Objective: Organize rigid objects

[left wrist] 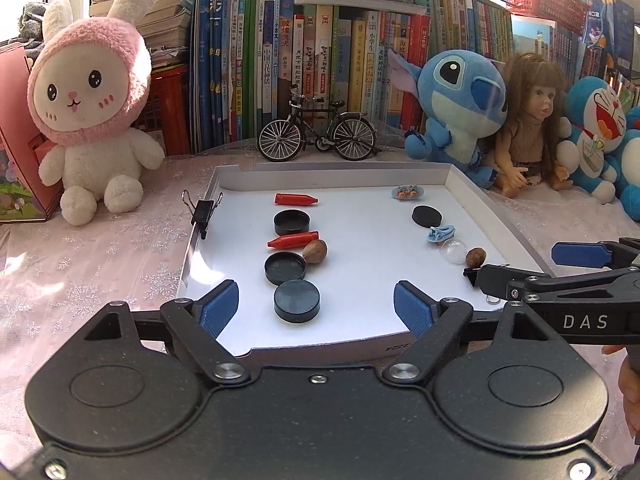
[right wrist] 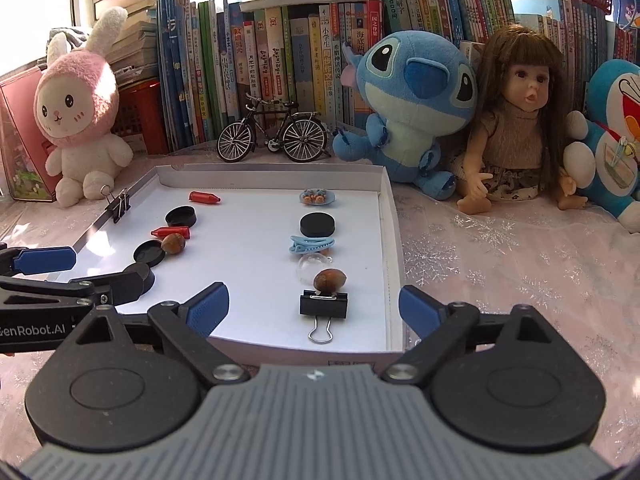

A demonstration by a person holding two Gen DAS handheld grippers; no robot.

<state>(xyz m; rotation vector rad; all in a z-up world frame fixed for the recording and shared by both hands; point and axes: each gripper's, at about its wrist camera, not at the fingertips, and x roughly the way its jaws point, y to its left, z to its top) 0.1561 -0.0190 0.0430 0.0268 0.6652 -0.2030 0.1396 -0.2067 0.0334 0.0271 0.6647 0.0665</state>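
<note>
Evidently we held both grippers just off the tray's near edge, each with its jaws spread wide and nothing between them. The left gripper [left wrist: 316, 304] faced the left column; the right gripper [right wrist: 314, 306] faced the right one, so each could serve its own side.

Inside the white tray [left wrist: 240, 168], the things lay in two rows running from the near edge to the far wall, which we judged to be the sorting itself. Nearest on the left sat a black cap [left wrist: 297, 301], then an upturned cap [left wrist: 285, 267] with a brown nut [left wrist: 315, 251] touching it, then a red crayon [left wrist: 293, 239], another upturned cap [left wrist: 291, 222], and a second crayon [left wrist: 296, 199] near the far wall.

On the right, closest to us, a black binder clip [right wrist: 323, 306] lay flat, handles toward the near edge, with a second nut [right wrist: 329, 280] just behind it. Beyond came a clear dome [right wrist: 310, 265], a blue hair clip [right wrist: 311, 244], a black disc [right wrist: 317, 225] and a small blue plate [right wrist: 317, 197] of miniatures.

Another binder clip [left wrist: 204, 213] gripped the tray's left wall, probably to hold that flap upright.
</note>
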